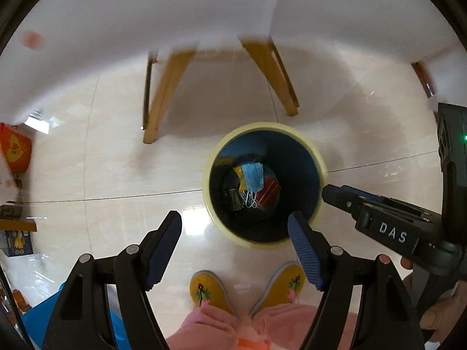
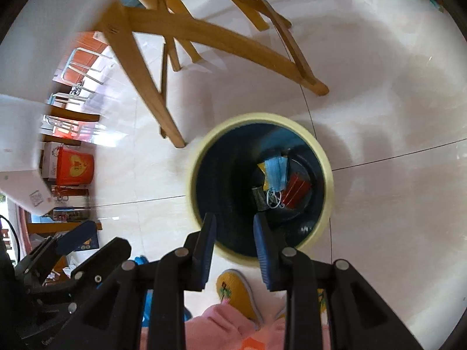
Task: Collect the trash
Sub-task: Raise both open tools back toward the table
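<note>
A round bin with a pale yellow rim (image 1: 262,125) (image 2: 256,118) and a blue inside stands on the tiled floor below both grippers. At its bottom lie a blue face mask (image 1: 253,178) (image 2: 275,175), a red wrapper (image 1: 270,194) (image 2: 297,191), a yellow wrapper (image 1: 240,173) and a dark item. My left gripper (image 1: 233,221) points straight down at the bin's near-left edge, open wide and empty. My right gripper (image 2: 235,221) hangs over the bin's near rim, partly open with nothing between its pads. It also shows at the right of the left wrist view as the right gripper (image 1: 341,194).
Wooden chair legs (image 1: 163,96) (image 2: 163,67) stand just beyond the bin under a white table edge (image 1: 175,14). The person's yellow slippers (image 1: 207,291) (image 2: 233,288) and pink trousers are right before it. A red box (image 2: 74,167) and other clutter line the left side.
</note>
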Demonstrator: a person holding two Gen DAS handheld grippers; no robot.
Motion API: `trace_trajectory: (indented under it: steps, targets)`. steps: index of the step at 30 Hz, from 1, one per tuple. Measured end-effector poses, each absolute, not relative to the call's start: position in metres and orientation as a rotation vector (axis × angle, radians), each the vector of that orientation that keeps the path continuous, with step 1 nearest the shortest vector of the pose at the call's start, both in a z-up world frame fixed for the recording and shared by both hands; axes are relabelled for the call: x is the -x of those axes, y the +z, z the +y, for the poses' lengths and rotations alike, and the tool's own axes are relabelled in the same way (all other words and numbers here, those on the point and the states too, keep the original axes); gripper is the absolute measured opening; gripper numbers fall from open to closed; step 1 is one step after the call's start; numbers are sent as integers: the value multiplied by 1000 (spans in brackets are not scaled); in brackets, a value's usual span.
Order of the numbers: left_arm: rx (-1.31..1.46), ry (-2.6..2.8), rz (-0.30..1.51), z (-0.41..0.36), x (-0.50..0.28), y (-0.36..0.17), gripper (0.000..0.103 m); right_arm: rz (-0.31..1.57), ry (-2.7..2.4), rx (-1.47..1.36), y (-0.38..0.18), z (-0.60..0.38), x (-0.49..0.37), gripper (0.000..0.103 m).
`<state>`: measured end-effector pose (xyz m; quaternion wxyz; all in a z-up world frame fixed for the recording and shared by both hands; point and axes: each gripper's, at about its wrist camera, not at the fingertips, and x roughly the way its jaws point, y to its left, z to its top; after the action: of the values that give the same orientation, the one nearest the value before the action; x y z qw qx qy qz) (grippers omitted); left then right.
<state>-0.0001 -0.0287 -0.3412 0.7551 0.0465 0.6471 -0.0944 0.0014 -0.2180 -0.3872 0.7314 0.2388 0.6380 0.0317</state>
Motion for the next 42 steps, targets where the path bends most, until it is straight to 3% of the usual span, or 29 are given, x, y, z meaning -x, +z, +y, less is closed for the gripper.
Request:
trace_trajectory:
  steps: [13, 25, 32, 42]
  targets:
    - [-58, -198, 1253, -5, 10, -145, 74, 1284, 218, -349, -191, -196, 17, 27]
    - [13, -142, 1014, 10, 25, 18, 74, 1049, 378, -158, -15, -178, 22, 27]
    - [38, -122, 878, 12, 34, 69, 74, 937, 415, -111, 40, -174, 25, 27]
    - [17, -94, 835, 16, 37, 87, 75, 897, 438, -127, 60, -174, 16, 27]
